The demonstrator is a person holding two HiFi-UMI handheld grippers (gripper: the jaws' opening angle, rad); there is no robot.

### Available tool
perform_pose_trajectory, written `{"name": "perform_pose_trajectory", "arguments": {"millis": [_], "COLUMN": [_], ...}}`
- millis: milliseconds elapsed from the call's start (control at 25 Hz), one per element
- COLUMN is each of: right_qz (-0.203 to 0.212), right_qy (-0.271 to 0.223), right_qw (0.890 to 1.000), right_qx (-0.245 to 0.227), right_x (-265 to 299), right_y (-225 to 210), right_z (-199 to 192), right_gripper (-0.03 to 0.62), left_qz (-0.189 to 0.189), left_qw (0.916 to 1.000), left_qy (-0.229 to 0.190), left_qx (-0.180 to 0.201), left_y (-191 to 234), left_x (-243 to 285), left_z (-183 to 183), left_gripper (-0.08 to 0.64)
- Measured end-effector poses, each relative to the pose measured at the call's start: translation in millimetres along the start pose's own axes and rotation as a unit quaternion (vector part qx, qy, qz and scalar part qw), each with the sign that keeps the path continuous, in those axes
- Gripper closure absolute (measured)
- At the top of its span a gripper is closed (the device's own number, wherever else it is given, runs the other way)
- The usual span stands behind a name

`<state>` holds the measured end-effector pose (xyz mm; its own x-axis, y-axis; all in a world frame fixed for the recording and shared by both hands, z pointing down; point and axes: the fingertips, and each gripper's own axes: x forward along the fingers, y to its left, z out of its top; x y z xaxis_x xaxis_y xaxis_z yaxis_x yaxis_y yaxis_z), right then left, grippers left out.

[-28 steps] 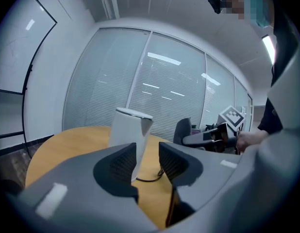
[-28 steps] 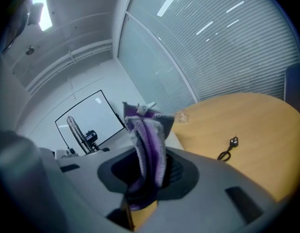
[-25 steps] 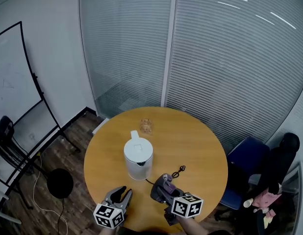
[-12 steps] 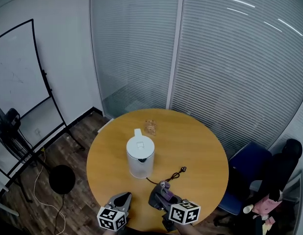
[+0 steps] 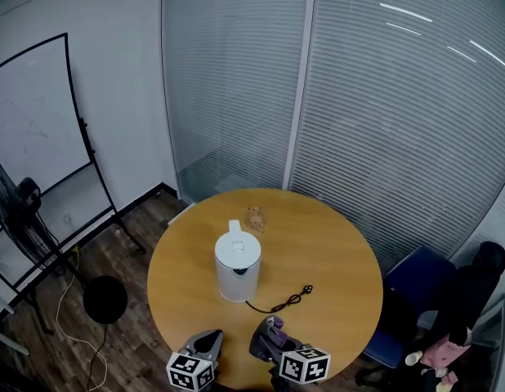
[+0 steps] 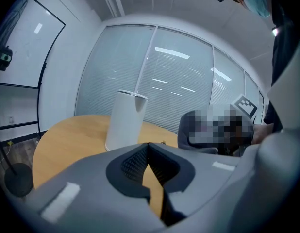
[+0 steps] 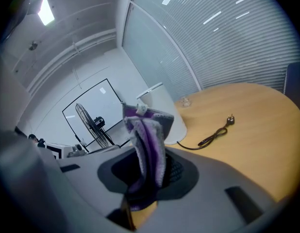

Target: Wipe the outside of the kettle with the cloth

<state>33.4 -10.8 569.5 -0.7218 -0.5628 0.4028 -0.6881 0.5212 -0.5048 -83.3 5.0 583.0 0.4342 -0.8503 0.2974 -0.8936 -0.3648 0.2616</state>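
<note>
My right gripper (image 7: 149, 176) has its jaws clamped on the cloth (image 7: 146, 135), a purple and grey fold that stands up out of them. My left gripper (image 6: 149, 149) has its jaws together with nothing between them. The kettle (image 5: 237, 266) stands upright on the tabletop (image 5: 342, 243), straight ahead of both pairs of jaws and well apart from them. From the right jaws it sits just behind the raised cloth, and from the left jaws it is ahead and a little to the left.

As I judge it, the step in hand is the approach, since the cloth has not touched the kettle yet. To do it well, I should carry the right jaws forward until the loose fold lies flat on the white wall, not just its edge. I should then stroke top to bottom and work round the body without loosening the clamp. The kettle looks light and could slide or turn, so the left jaws should steady it from the side opposite the cloth, by the handle or on the lid. Its cord (image 5: 279, 304) trails from the base across the tabletop ahead and right of the right jaws, its plug lying loose, and I should keep clear of it.

The kettle's lid is down, so what it holds is hidden. A small glass (image 5: 255, 216) stands beyond the kettle, farthest from my jaws. It may hold something brownish, but it is too small to tell.
</note>
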Motion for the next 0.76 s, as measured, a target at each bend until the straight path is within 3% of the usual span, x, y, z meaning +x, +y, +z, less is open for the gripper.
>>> {"name": "perform_pose_trajectory", "arguments": {"millis": [760], "right_qz": [0.008], "right_qy": [-0.008], "right_qw": [1.0], "right_qx": [0.014], "right_x": [15.0], "right_y": [-6.7], "right_z": [15.5], "right_gripper": [0.497], "left_qz": [0.001], "left_qw": [0.9999], "left_qy": [0.013], "left_qx": [0.01], "left_y": [2.5], "left_x": [11.6], "left_z": [7.6], "left_gripper": [0.551]}}
